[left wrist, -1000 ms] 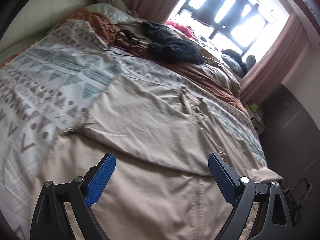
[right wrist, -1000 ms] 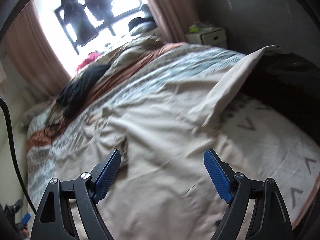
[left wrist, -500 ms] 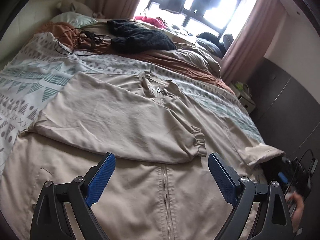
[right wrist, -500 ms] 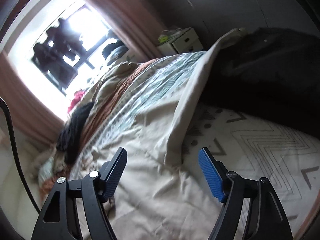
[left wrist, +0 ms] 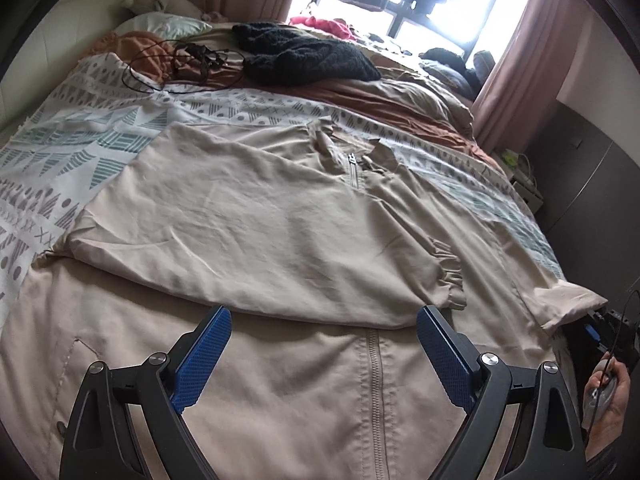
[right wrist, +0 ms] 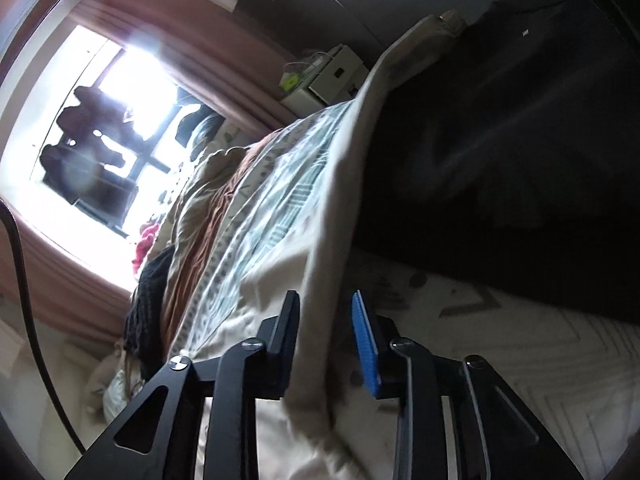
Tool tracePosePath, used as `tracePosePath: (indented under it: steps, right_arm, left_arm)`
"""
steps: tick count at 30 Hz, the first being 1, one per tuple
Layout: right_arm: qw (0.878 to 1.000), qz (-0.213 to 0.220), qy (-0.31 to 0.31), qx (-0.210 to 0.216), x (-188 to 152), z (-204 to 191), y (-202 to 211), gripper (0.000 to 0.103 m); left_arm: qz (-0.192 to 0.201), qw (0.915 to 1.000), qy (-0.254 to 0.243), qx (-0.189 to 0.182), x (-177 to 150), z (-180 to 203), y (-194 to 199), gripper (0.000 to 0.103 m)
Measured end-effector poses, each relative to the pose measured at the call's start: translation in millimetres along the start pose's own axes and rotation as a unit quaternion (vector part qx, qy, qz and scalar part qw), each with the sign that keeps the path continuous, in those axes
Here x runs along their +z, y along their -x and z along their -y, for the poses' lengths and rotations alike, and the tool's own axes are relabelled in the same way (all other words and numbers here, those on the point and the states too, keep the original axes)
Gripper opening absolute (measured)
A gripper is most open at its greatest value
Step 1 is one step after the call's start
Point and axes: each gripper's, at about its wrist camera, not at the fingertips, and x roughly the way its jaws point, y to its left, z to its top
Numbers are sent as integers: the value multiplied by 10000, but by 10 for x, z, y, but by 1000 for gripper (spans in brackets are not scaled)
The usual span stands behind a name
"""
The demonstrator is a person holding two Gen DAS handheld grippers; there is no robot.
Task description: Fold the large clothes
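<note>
A large beige jacket point(left wrist: 280, 220) lies spread on the bed, front zipper up, its left sleeve folded across the chest with the gathered cuff point(left wrist: 452, 276) at the right. My left gripper point(left wrist: 322, 354) is open and empty, hovering above the jacket's lower front. The other beige sleeve point(left wrist: 568, 300) stretches to the bed's right edge. In the right wrist view this sleeve point(right wrist: 332, 240) runs between the fingers of my right gripper point(right wrist: 326, 344). The jaws stand narrowly apart around the cloth; whether they pinch it is unclear.
A patterned white and teal bedspread point(left wrist: 80, 148) covers the bed. A black knit garment point(left wrist: 304, 60), cables point(left wrist: 180, 64) and a rust blanket point(left wrist: 380, 96) lie at the far end. A dark garment point(right wrist: 520, 140) lies at the bed's right edge. A bedside cabinet point(right wrist: 332, 80) stands by the curtain.
My right gripper has moved to the sleeve at the bed's right edge and its jaws have narrowed around it. My left gripper has swung right and pulled back a little, still open.
</note>
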Motion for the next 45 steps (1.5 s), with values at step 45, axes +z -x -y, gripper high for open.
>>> tracePosePath:
  steps: [45]
  right_arm:
    - [9396,-2528,2288,289,-1682,-1445,-654,16]
  left_arm:
    - [-19,9979,605,-236,127,-348,86,94]
